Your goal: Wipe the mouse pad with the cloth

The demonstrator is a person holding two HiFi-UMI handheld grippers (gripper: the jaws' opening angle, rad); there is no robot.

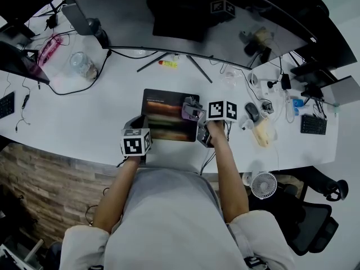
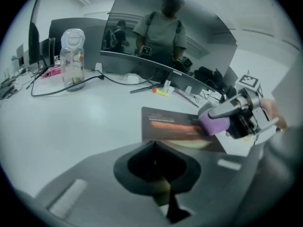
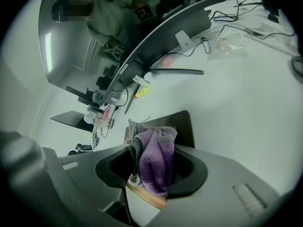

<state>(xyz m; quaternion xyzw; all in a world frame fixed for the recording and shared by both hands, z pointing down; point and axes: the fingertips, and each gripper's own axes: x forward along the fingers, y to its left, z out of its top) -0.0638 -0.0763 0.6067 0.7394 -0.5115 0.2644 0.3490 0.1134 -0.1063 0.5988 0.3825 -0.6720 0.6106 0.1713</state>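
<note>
Cloth [image 3: 156,160]: purple and grey terry, bunched up and clamped between the fingers of the right gripper [image 1: 194,114]. It stands up out of them, and its lower end meets the mouse pad [image 1: 163,114] near the pad's right edge.
Right gripper: fingers closed on the cloth, one on each side of the bundle.
Left gripper [image 2: 152,148]: fingers brought together with nothing plainly between them, at the pad's near left corner. Whether they touch the pad cannot be told.
Mouse pad: dark rectangle with an orange band across it, flat on the white bench [image 1: 84,111] by the middle of its near edge, in front of the curved monitor [image 1: 129,16].
Writing: a pale line of print above the pad's orange band and white brand lettering on the monitor's lower bezel, both too small to read.
</note>
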